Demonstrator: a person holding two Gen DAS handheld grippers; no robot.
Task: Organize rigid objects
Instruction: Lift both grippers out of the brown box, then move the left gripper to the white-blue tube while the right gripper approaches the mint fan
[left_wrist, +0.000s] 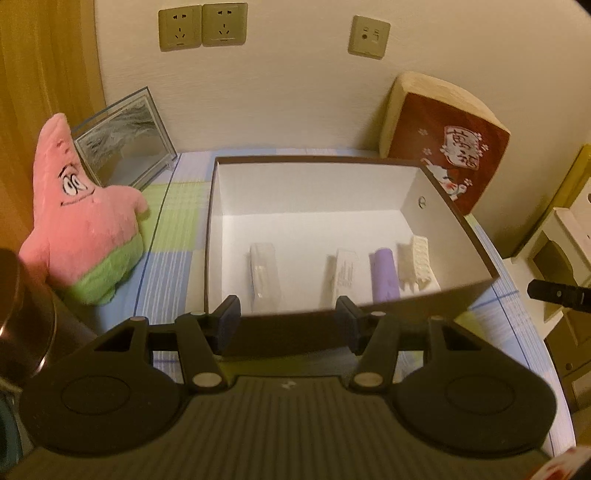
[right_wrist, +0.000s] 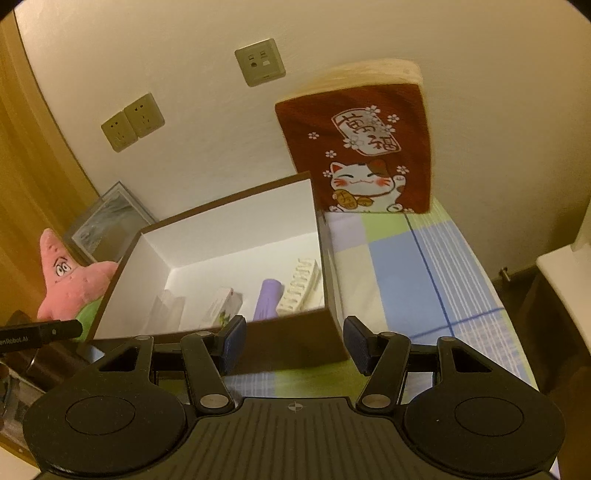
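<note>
A brown box (left_wrist: 436, 291) with a white inside stands open on the checked cloth. In it lie a clear plastic case (left_wrist: 264, 273), a small white carton (left_wrist: 345, 273), a purple cylinder (left_wrist: 384, 275) and a white ridged piece (left_wrist: 415, 264). My left gripper (left_wrist: 288, 321) hangs open and empty just in front of the box's near wall. The right wrist view shows the same box (right_wrist: 295, 343), the purple cylinder (right_wrist: 269, 299) and the ridged piece (right_wrist: 299, 286). My right gripper (right_wrist: 293, 341) is open and empty before the box's near right corner.
A pink star plush (left_wrist: 85, 225) and a framed picture (left_wrist: 125, 147) sit left of the box. A red lucky-cat cushion (right_wrist: 369, 155) leans on the wall behind. A dark metal cup (left_wrist: 22, 314) is at the near left. The table's edge (left_wrist: 535, 350) runs on the right.
</note>
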